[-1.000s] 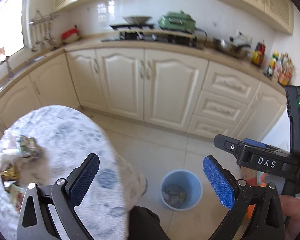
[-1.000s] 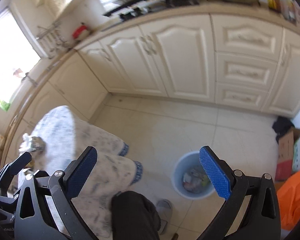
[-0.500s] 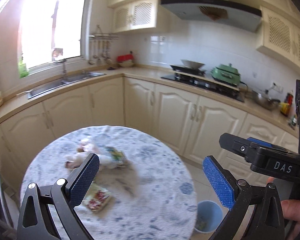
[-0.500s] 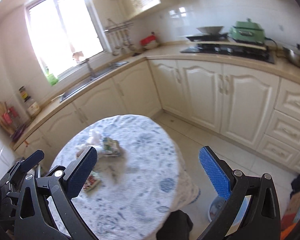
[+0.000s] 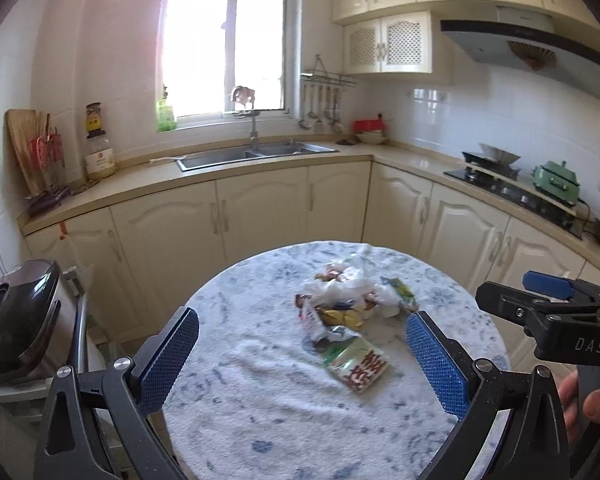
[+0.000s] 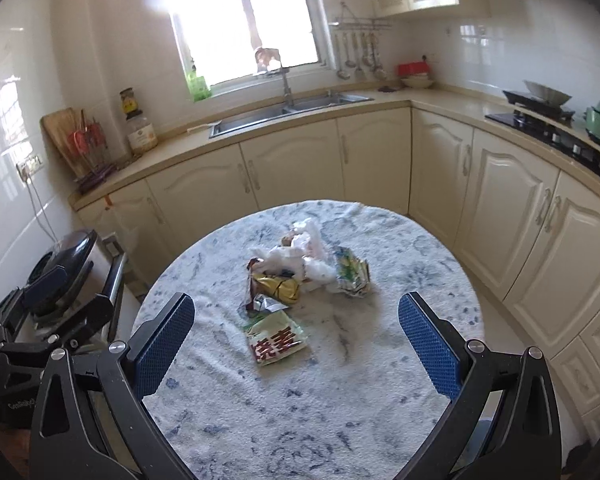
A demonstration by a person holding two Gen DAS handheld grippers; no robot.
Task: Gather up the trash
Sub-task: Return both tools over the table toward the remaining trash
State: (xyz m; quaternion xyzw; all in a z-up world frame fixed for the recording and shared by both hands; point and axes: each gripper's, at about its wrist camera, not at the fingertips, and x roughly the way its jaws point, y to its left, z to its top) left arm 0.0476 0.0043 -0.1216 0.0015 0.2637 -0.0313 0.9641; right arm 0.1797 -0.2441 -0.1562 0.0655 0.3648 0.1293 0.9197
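Left wrist: left gripper (image 5: 302, 350) spread wide, empty, hovering above the round table (image 5: 260, 412) with its nubbly blue-flecked cloth. Trash pile (image 5: 350, 300) at 1 o'clock: crinkled white plastic, gold foil. Flat green packet (image 5: 358, 362) nearest, likely first pick.

Right wrist: right gripper (image 6: 296, 346) likewise agape, empty. Packet at 12 o'clock, pile beyond it.

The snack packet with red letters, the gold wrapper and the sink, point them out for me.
Snack packet (image 6: 278, 340), right wrist view, on its printed front.
Gold wrapper (image 6: 278, 287), right wrist view, middle of the crumpled foil.
Sink (image 5: 256, 154), left wrist view, steel rim between basins.
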